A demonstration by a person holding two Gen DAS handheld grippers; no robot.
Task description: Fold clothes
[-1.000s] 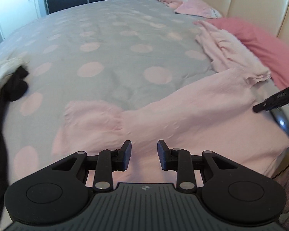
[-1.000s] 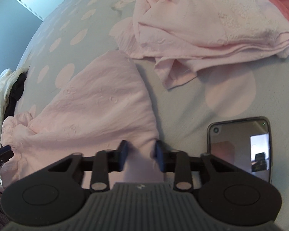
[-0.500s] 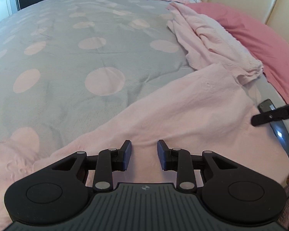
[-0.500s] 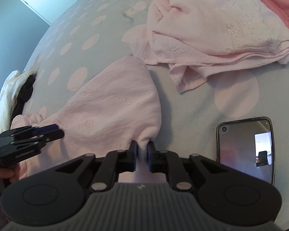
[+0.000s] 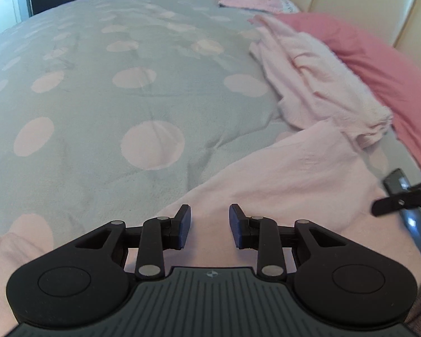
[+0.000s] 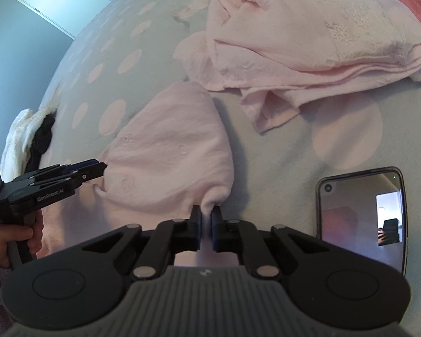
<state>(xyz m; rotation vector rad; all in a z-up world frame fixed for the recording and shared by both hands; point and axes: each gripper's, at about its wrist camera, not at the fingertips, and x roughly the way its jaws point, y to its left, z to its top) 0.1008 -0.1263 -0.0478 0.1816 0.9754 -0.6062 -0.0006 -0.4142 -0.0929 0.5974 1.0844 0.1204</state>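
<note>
left tongs (image 5: 209, 221) apart, right tongs (image 6: 206, 224) pinched

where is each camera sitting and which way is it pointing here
Left wrist: sits on the left tool, jaws open, low over the pale pink garment, facing across the dotted duvet toward the headboard; the right tool's tip enters at right.
Right wrist: sits on the right tool, shut on the garment's edge, looking down at the bed; the left tool and the person's hand show at left.
Shared: the garment, the crumpled pink pile, the phone.
</note>
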